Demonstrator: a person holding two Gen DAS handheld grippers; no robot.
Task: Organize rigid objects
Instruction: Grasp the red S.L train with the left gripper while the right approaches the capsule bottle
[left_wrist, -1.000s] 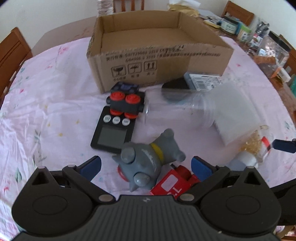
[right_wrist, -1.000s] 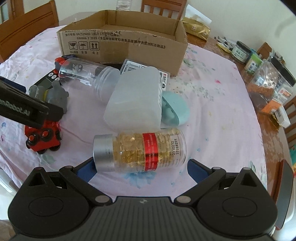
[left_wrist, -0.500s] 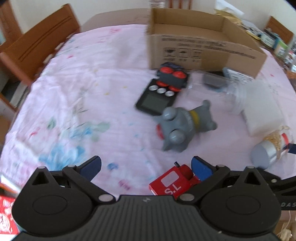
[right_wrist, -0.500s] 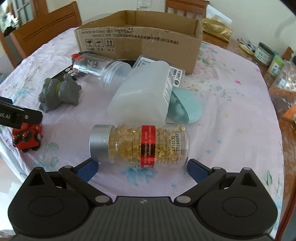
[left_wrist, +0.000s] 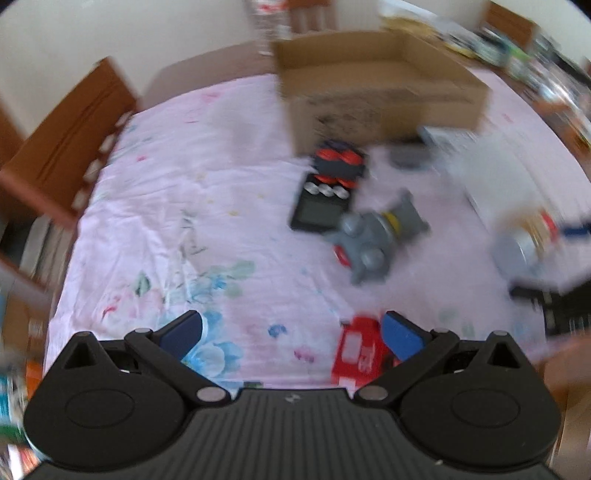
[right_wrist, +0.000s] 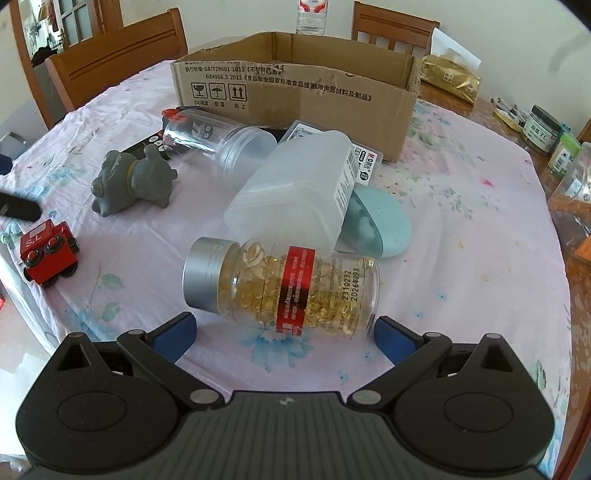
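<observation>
Cardboard box: we see the open cardboard box (right_wrist: 295, 77) at 12 o'clock on the tabletop (right_wrist: 461, 229); what we can see of its inside is bare, and its floor is hidden.
Capsule jar: the capsule jar (right_wrist: 284, 288) lies on its side, grey lid toward 9 o'clock, part filled with golden capsules, a red label band round its middle.
Clear jar: the clear jar (right_wrist: 218, 142) lies on its side at 11 o'clock from the capsule jar; through its wall we see only the things behind it.
White container: the frosted white container (right_wrist: 291, 192) lies tipped, its lower end touching the capsule jar; we cannot tell its contents.
Teal case: the teal case (right_wrist: 380, 221) sits just beside the white container at 3 o'clock.
Right gripper: our right gripper (right_wrist: 284, 334) has its blue fingers (right_wrist: 173, 332) spread wide, gripping nothing; the capsule jar lies just ahead at 12 o'clock, between the finger lines, untouched.
Left gripper: our left gripper (left_wrist: 291, 330) also has its fingers (left_wrist: 181, 332) parted wide and empty; this view is blurred.
Red toy car: the red toy car (left_wrist: 358, 350) lies at 3 o'clock between the left fingers, just beside the right-hand one; we cannot tell if they touch.
Grey figure: the grey figure (left_wrist: 376, 236) lies at 1 o'clock, ahead of the left gripper, beside the black timer (left_wrist: 321, 206).
</observation>
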